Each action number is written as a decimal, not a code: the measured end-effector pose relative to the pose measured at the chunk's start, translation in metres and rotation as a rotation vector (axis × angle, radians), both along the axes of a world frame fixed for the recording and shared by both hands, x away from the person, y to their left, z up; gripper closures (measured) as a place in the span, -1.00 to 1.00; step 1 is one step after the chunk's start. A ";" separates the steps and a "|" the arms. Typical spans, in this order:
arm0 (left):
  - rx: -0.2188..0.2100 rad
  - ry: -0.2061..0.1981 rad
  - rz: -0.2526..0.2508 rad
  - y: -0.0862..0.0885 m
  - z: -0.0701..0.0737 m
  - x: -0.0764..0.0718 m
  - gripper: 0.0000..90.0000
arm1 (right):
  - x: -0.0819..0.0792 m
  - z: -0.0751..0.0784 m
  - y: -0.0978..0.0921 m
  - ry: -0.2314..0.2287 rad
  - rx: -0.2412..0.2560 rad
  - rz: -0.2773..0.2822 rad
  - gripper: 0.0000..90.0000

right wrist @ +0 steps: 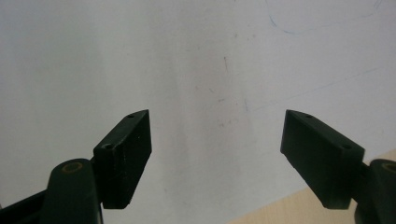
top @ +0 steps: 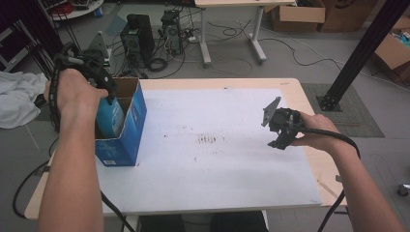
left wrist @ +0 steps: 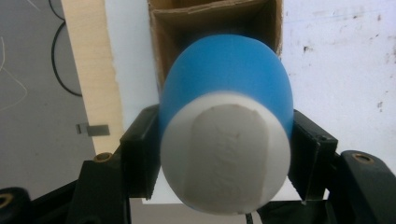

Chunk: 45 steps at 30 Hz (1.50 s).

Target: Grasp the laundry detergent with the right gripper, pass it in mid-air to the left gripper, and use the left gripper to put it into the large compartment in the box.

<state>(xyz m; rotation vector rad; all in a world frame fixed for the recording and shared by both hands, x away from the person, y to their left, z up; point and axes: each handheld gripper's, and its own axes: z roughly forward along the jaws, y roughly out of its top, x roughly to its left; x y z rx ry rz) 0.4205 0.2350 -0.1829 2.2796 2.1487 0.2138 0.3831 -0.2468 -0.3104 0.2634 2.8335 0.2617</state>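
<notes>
The left gripper pinched a blue bottle by its white end, the bottle partly down inside the open blue box at the counter's left edge; cardboard dividers showed within the box. The right gripper hovered over the counter with jaws spread, holding nothing.

I'm seeing a matt blue plastic bottle with a smooth white cap, a printed cardboard box showing raw brown inside, matt white paper lying over pale wood.
</notes>
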 end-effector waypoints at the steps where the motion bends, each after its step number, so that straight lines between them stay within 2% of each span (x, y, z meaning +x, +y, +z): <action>1: 0.003 0.003 -0.002 0.000 -0.002 0.001 -0.14 | 0.000 0.000 0.001 0.000 -0.001 -0.001 -0.46; 7: 0.010 0.027 -0.010 0.000 -0.018 0.003 -0.14 | 0.000 -0.003 0.002 0.004 -0.002 0.000 -0.46; 11: 0.010 0.028 0.001 0.000 -0.027 0.004 -0.14 | 0.000 -0.004 0.002 0.005 -0.001 -0.001 -0.46; 31: 0.011 0.065 0.005 0.002 -0.065 0.007 -0.14 | 0.001 -0.006 0.003 0.010 -0.001 -0.002 -0.45; 45: 0.028 0.086 0.011 0.000 -0.079 0.009 -0.14 | 0.001 -0.007 0.003 0.008 -0.005 -0.006 -0.44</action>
